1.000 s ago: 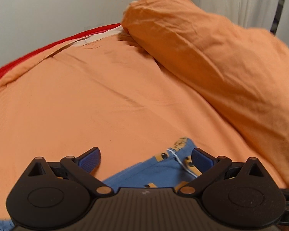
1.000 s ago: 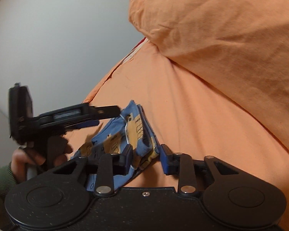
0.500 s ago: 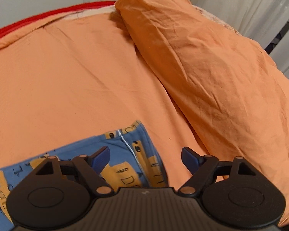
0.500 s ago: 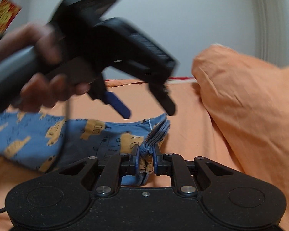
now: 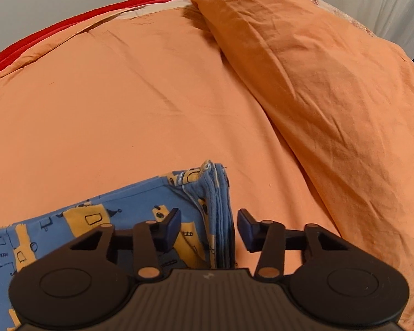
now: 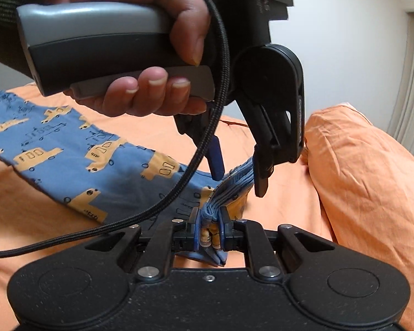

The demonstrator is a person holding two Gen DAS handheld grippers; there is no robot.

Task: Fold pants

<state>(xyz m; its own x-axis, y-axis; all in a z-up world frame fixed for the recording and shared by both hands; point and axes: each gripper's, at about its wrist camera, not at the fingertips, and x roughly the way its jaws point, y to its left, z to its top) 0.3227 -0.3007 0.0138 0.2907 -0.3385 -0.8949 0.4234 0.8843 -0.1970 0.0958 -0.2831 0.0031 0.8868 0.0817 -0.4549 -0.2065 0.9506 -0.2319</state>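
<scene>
The pants (image 5: 96, 220) are blue with yellow vehicle prints and lie on the orange bed sheet (image 5: 138, 96). My right gripper (image 6: 210, 230) is shut on the bunched waistband edge of the pants (image 6: 69, 160). My left gripper (image 5: 209, 224) is open, its fingers straddling the raised layered waistband edge. In the right wrist view the left gripper (image 6: 238, 175) hangs just above that edge, held by a hand, one finger on each side of the fabric.
A large orange pillow or rolled duvet (image 5: 331, 82) lies along the right side of the bed and also shows in the right wrist view (image 6: 372, 171). A red edge (image 5: 55, 30) runs along the far side of the bed. A black cable (image 6: 179, 187) hangs from the left gripper.
My right gripper closed on the waistband and lifted it. My left gripper moved over the pants and narrowed its opening around the raised edge.
</scene>
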